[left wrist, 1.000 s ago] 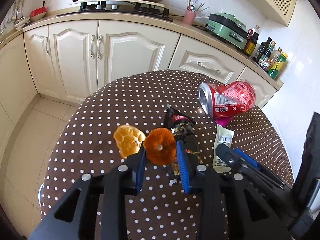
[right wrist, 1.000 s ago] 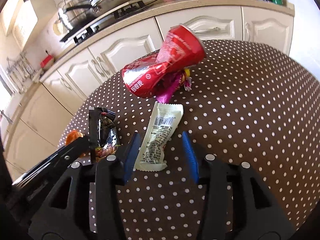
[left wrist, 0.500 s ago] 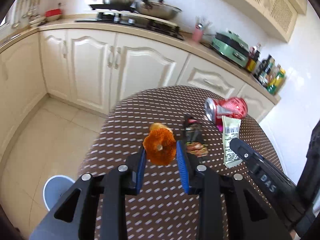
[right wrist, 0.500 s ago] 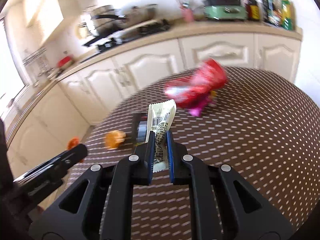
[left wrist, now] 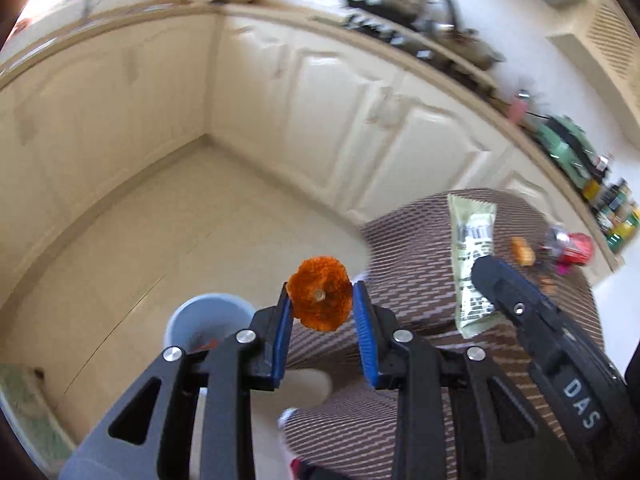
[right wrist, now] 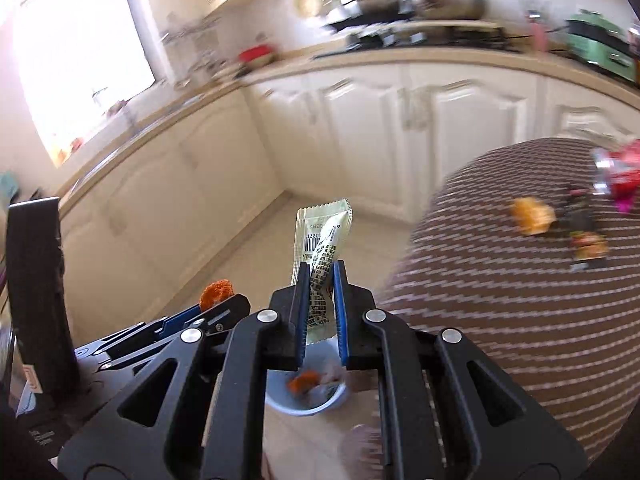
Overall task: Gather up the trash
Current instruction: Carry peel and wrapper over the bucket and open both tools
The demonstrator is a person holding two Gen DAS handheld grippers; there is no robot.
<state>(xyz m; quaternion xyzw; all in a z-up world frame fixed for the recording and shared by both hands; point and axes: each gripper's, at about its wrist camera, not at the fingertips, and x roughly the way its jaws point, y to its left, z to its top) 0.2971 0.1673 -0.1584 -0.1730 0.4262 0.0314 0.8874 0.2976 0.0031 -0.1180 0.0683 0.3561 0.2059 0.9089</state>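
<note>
While both hands hang out past the edge of the dotted brown counter (left wrist: pixel 420 280), each claw has a piece of trash pinched between its blue pads. The left claw (left wrist: pixel 320 306), partly closed, grips an orange peel (left wrist: pixel 319 298) by its sides, the peel standing up over the pale floor. Below and to the left of it on that floor sits a blue bin (left wrist: pixel 208 320) — some orange scraps lie inside it in the right wrist view. The right claw (right wrist: pixel 320 280) is nearly shut; its jaws closed down within the last second on a pale green wrapper (right wrist: pixel 322 240), which sticks upright out of the pads, barcode side showing. Back on the counter remain a second orange peel (right wrist: pixel 532 216), a dark snack wrapper (right wrist: pixel 584 236) and a crushed red can (right wrist: pixel 616 170) — all blurred, well apart from both claws.
</note>
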